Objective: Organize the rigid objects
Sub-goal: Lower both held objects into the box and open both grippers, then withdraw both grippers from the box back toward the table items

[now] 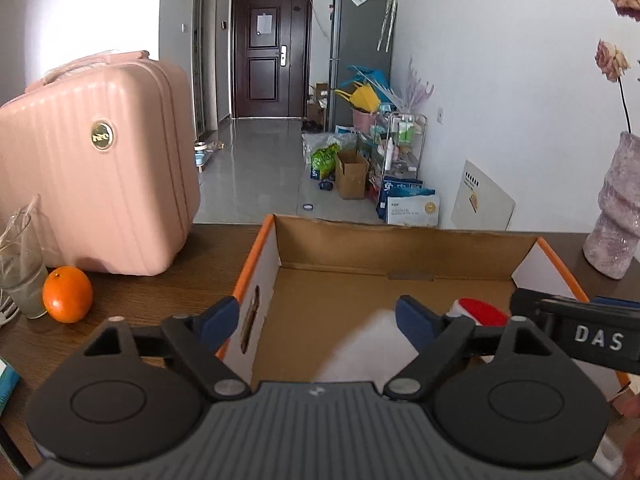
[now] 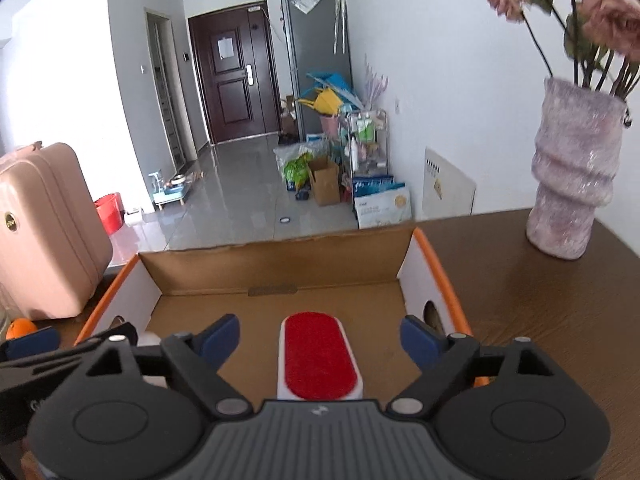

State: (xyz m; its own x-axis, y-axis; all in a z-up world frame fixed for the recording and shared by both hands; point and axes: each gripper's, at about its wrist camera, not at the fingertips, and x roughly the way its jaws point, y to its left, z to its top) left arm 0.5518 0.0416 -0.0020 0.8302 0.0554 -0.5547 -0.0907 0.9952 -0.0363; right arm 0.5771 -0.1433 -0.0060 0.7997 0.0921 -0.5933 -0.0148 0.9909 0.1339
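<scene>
Red-and-white brush (image 2: 319,354): white oblong body, red pad facing up, lying flat on the floor of the cardboard box (image 2: 280,264). It sits near the box's front edge, lengthwise toward the back wall. In the left wrist view only its red end (image 1: 482,311) shows, low in the box's right half.

Right gripper (image 2: 320,338): jaws spread wide, one blue pad on either side of the brush, neither touching it. Nothing pinched.

Left gripper (image 1: 316,322): jaws spread wide and empty. Its left pad hangs over the box's left wall, its right pad over the box floor beside the brush. A pale blurred patch lies on the box floor between the pads; cannot tell what it is.

Box: open-topped, brown inside, white end walls with orange rims, a round hole in the right end wall. It stands on a dark wood table (image 2: 540,320).

Left of the box: an orange (image 1: 67,294), a drinking glass (image 1: 24,268) just beside it, a pink suitcase (image 1: 96,168) upright behind both.

Right of the box: mottled pink vase (image 2: 576,172) with faded pink flowers, well apart from the box.
</scene>
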